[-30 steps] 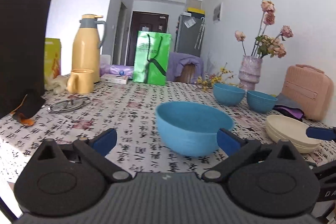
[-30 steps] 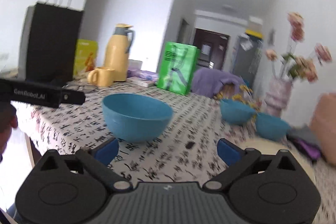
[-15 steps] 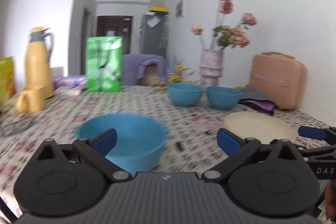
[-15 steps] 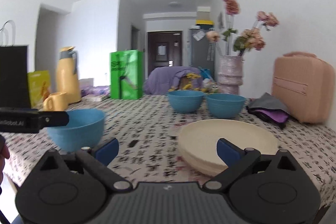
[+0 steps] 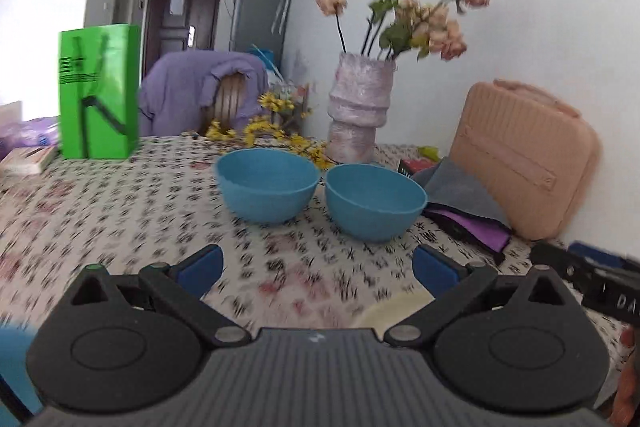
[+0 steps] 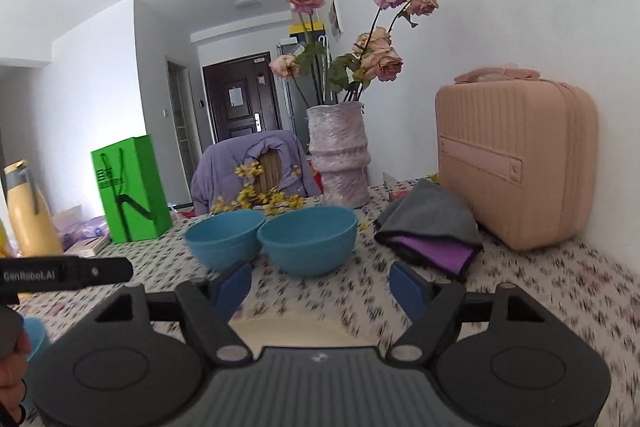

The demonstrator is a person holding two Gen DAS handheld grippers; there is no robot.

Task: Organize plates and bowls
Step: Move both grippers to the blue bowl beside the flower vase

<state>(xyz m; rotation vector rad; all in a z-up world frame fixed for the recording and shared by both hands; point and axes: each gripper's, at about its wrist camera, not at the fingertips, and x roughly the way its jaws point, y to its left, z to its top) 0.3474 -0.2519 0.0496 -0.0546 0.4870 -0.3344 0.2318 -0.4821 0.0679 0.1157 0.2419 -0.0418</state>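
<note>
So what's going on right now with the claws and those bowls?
Left claw open, empty. Right claw open, jaws just narrowing, nothing between them but cream plates below. Two blue bowls ahead, side by side. Nothing blocking.

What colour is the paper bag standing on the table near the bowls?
Bright green with black markings; the paper bag shows best in the left wrist view.

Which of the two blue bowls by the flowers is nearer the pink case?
Find the pink case against the wall, then the folded grey cloth lying before it. The blue bowl beside that cloth is the one; its twin sits toward the green bag.
</note>
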